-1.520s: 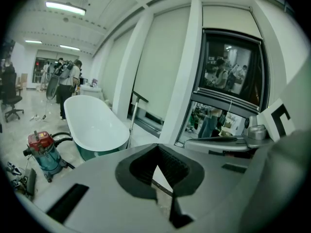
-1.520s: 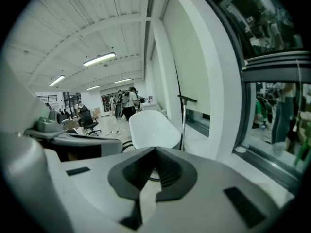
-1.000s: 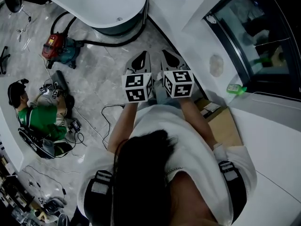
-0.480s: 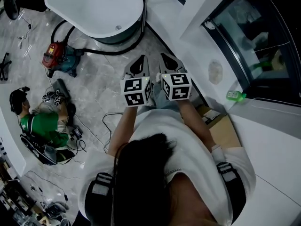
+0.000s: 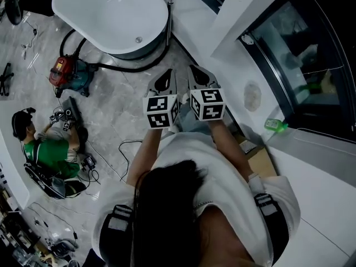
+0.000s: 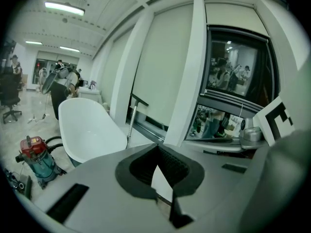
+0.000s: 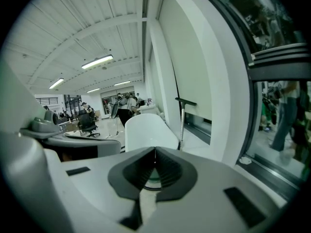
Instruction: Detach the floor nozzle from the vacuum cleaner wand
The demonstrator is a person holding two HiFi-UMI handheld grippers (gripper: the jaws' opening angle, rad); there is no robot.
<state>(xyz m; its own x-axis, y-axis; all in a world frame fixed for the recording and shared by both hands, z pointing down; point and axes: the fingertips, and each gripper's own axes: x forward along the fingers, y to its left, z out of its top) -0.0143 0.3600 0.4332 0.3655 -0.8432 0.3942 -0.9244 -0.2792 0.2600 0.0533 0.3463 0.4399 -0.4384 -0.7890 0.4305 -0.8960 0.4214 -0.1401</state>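
Note:
A red and teal vacuum canister [image 5: 69, 73] stands on the grey floor at the left, also in the left gripper view [image 6: 36, 161]. Its black hose [image 5: 128, 67] curves round the foot of the bathtub. The metal wand [image 5: 170, 7] stands upright beside the tub, showing in both gripper views [image 6: 131, 125] [image 7: 181, 125]. I cannot make out the floor nozzle at its foot. My left gripper [image 5: 167, 74] and right gripper [image 5: 197, 71] are held side by side at chest height, well short of the wand. Both are shut with nothing in them [image 6: 156, 147] [image 7: 154, 150].
A white bathtub [image 5: 111, 15] sits ahead on the left. A person in green [image 5: 50, 149] sits on the floor among cables at the left. A white pillar [image 5: 245, 15], a dark window and a ledge with a green bottle [image 5: 275, 125] lie to the right. A cardboard box [image 5: 261, 152] is near my right elbow.
Both grippers have moved forward together toward the bathtub and wand, still shut. The tub and canister sit a little nearer in the head view.

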